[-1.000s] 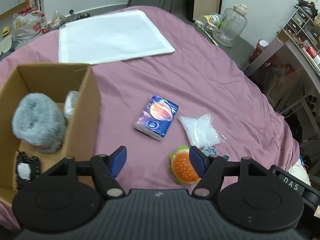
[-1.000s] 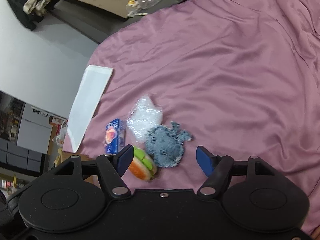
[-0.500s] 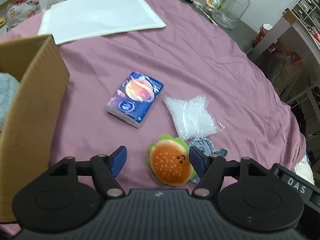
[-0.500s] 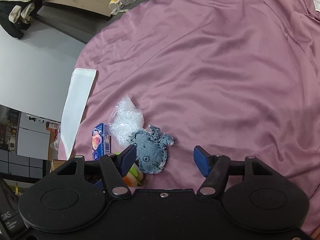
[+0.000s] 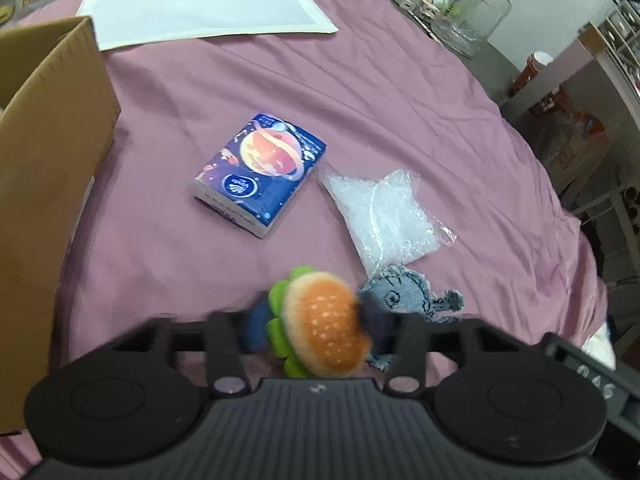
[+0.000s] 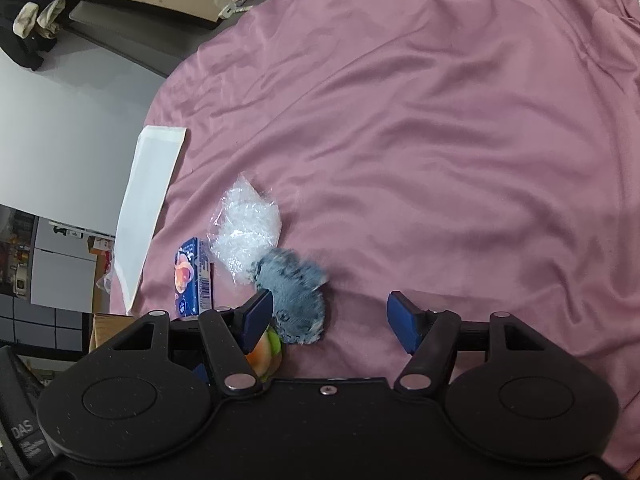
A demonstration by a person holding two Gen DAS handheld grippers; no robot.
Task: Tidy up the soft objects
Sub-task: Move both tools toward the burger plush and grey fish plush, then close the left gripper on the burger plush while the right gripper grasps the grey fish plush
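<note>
Since half a second ago the left gripper [image 5: 316, 330] has been brought down around the burger toy [image 5: 324, 320], and its fingers, then spread with the toy lying loose between them, are now pressed in against the toy's two sides; the view is blurred by motion, but the toy bulges above the pads and a pinch is judged to be made. This suggests that the pick-up of the next soft thing has begun, with the cardboard box [image 5: 48, 152], well to the left of the toy, as the likely place for it. The toy is found on the pink bedspread [image 5: 400, 92], touching the grey plush [image 5: 404, 298] on its right, with the bubble-wrap bag [image 5: 384, 216] just beyond and the tissue pack [image 5: 260, 172] further off toward the box. The toy is seen tilted, its orange bun top turned up toward the camera and the green lettuce rim toward the box; being nearly round, it shows no clear long axis. The right gripper [image 6: 330, 320] is held with fingers spread wide, empty, over the bedspread just beside the grey plush [image 6: 294, 296].
</note>
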